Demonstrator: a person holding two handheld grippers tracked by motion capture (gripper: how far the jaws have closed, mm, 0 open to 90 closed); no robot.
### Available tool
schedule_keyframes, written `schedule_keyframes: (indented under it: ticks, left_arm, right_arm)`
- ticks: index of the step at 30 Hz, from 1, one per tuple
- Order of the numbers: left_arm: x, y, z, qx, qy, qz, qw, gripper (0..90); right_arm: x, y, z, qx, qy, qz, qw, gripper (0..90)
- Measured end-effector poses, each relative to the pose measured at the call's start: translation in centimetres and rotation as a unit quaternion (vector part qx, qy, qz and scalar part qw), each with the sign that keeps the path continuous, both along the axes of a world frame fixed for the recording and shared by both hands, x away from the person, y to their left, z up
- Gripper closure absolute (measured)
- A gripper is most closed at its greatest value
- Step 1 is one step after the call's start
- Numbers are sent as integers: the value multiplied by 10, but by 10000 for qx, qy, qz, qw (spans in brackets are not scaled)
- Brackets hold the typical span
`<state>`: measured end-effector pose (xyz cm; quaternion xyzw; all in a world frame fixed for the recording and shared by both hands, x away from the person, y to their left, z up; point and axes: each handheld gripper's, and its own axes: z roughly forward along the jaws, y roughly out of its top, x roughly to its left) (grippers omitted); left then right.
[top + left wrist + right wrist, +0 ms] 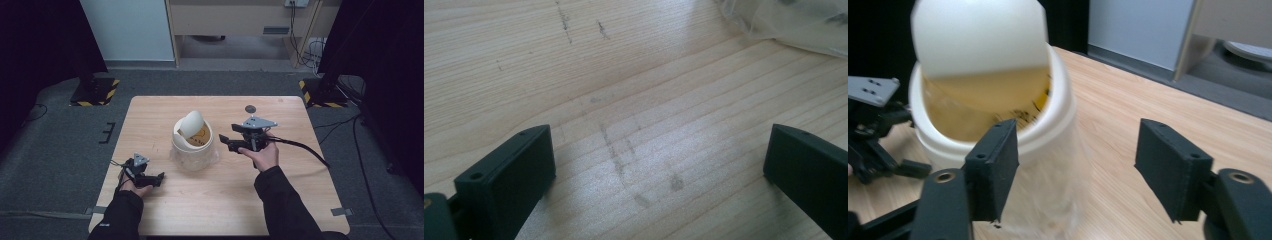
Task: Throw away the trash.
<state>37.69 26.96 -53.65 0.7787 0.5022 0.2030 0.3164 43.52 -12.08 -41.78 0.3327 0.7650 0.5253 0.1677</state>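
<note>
Listing, largest first: worktop; white swing-lid bin, frame centre, lid tilted; my right hand-held gripper beside it, jaws wide, empty; left hand-held gripper, lower left, wide. Risk: clipping and toppling the light bin.

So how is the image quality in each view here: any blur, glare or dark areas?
High view: even light on the table, surroundings dark, white bin slightly soft. Left gripper view: wood grain sharp, plastic liner soft at the corner. Right gripper view: the bin is smeared and its swing lid washed out.
</note>
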Motion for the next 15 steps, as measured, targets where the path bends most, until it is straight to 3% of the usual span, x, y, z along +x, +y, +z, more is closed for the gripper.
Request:
schedule_keyframes:
  ticks: [9, 15]
  left_arm:
    - [0, 0, 0, 0, -5, 7, 10000, 0]
    - [0, 0, 0, 0, -3, 8, 10000, 0]
  right_arm:
    - [-13, -36, -27, -235, 283, -323, 9988, 254]
    - [-26, -66, -55, -570, 630, -577, 9947, 245]
